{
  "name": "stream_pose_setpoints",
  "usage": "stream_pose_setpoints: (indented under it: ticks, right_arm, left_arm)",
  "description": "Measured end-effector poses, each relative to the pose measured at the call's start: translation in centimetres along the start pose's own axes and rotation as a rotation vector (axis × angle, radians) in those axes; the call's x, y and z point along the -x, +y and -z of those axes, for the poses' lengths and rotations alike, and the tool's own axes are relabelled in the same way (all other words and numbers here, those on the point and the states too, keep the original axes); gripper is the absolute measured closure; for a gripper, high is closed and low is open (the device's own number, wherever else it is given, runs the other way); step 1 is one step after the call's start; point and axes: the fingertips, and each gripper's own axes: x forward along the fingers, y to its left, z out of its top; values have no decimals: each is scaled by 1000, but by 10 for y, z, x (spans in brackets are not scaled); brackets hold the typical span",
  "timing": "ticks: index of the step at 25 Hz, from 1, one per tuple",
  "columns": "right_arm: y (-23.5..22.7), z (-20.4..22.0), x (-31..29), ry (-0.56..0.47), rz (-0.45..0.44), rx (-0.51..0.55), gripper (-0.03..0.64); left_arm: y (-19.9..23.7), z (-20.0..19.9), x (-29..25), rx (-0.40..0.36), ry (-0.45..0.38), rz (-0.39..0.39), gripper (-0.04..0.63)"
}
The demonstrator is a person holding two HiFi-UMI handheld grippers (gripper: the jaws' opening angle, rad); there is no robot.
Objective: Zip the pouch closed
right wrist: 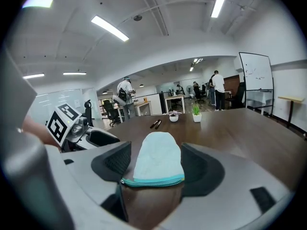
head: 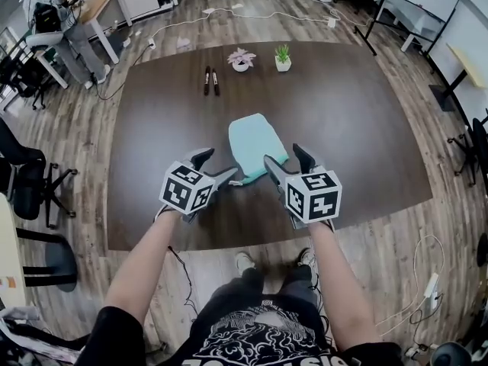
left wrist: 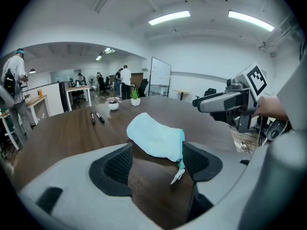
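Note:
A light teal pouch lies flat on the dark wooden table, its zip edge toward me. The pale pull tab hangs at the zip's left end. My left gripper is open at the pouch's near left corner; in the left gripper view that corner sits between the spread jaws. My right gripper is open at the near right corner. In the right gripper view the pouch and its teal zip line lie between the jaws, and nothing is pinched.
Two black markers lie at the table's far side, next to two small potted plants. The table's near edge is just under my hands. Office chairs, cables and desks ring the table.

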Motion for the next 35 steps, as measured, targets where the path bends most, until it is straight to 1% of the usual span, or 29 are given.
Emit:
stream_pose_setpoints:
  ticks: [8, 13, 15, 17, 22, 26, 29, 35]
  right_arm:
    - [12, 21, -11, 31, -26, -26, 307]
    - [18, 32, -16, 47, -33, -34, 308]
    - [19, 35, -16, 50, -32, -39, 308]
    - [19, 36, -15, 52, -30, -40, 308]
    - [19, 42, -17, 66, -22, -46, 310]
    - [18, 48, -19, 82, -19, -48, 314]
    - [18, 51, -18, 85, -22, -53, 314]
    - [20, 60, -19, 97, -25, -55, 318]
  left_arm:
    - [-15, 29, -9, -76, 72, 91, 272]
    - [-19, 44, -13, -104, 103, 127, 276]
    - [-20, 48, -13, -117, 113, 140, 301]
    - [-21, 52, -14, -132, 124, 153, 348]
    - [-24, 60, -18, -171, 152, 193, 377]
    - [-24, 66, -22, -186, 167, 207, 429]
    - [-27, 67, -24, -190, 171, 231, 449]
    - [-35, 71, -29, -197, 185, 310, 472]
